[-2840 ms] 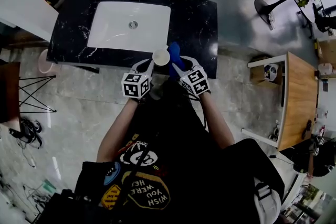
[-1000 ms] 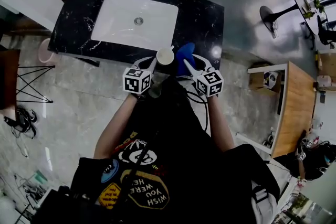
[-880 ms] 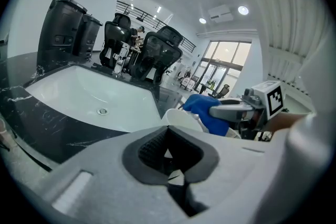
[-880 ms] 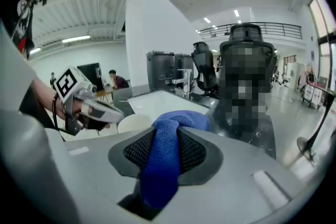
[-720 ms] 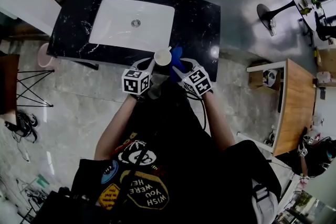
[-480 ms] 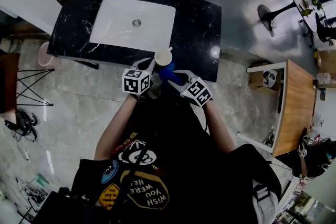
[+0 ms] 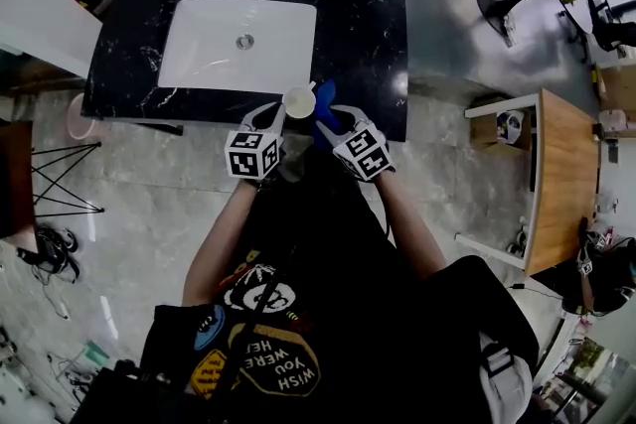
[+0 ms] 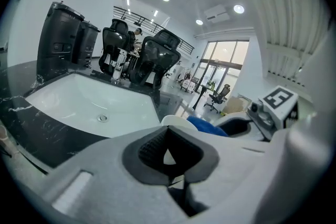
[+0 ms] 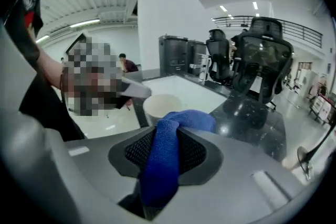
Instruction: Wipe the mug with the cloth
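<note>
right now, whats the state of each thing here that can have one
mug, upright, mouth up, held off the counter by the left gripper
cloth, bunched, pinched in the right gripper, its free end against the mug's side
left gripper, shut on the mug
right gripper, shut on the cloth
sink, no standing water

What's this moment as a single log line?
left gripper: shut on mug | right gripper: shut on cloth | cloth: beside mug, contact unclear | place: over counter
</note>
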`<state>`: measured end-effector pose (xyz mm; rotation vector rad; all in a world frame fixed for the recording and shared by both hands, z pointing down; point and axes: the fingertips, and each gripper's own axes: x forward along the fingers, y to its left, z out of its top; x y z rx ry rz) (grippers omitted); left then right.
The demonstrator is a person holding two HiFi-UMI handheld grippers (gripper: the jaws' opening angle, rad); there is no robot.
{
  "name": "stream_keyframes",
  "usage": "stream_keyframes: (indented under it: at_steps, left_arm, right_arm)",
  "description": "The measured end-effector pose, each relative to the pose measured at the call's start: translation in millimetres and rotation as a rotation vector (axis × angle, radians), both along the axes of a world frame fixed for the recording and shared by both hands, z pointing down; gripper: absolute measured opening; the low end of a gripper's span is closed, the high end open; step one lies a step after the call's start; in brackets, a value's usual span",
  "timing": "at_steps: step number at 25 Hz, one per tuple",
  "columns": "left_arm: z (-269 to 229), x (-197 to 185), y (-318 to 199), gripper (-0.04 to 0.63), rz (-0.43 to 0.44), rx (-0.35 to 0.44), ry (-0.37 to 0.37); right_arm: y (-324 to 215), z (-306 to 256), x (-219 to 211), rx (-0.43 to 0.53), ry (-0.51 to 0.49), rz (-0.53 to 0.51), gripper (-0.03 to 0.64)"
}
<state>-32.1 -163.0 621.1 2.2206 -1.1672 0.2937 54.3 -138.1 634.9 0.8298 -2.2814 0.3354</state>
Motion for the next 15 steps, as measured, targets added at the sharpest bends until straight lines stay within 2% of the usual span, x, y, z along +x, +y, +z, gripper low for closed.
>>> stream_keyframes:
  at_steps: [3,5,6,8,11,12,14,15]
  left_arm:
    - [-0.8,0.5,-0.5,0.003,0.003,0.004,-0.005]
    - [-0.9,1.1,1.3,0.003,0.009,0.006,-0.006]
    - [-1.0,1.7,2.2,0.003,0.013,0.007,-0.007]
    - [-1.9,1.8,2.8,0.003,0.017,0.011,-0.01]
    - [-2.2,-0.8,2.0,0.003,0.011,0.016,-0.009]
    - [-2.0,-1.4,2.4,0.003,0.008,0.016,-0.01]
    - [-2.5,-1.0,3.9,0.003,0.006,0.018,-0.012]
    - [-3.1,-0.5,4.4,0.003,0.006,0.019,-0.014]
  right_arm:
    - [42.4,10.8,-20.1,-0.044,0.013,-0.155,0.118]
    - [55.8,14.5,-22.3,-0.074,0.006,-0.185,0.118]
    - [51.1,13.3,-16.3,-0.078,0.003,-0.142,0.118]
    - [23.7,2.9,4.6,-0.05,0.004,0.016,0.118]
    - [-24.7,-20.9,31.7,0.054,-0.032,0.238,0.131]
    - [-34.6,-25.3,35.5,0.07,-0.066,0.28,0.154]
    - [-42.3,-28.8,37.3,0.063,-0.133,0.319,0.28]
    - [-42.7,-31.6,37.9,0.07,-0.153,0.326,0.288]
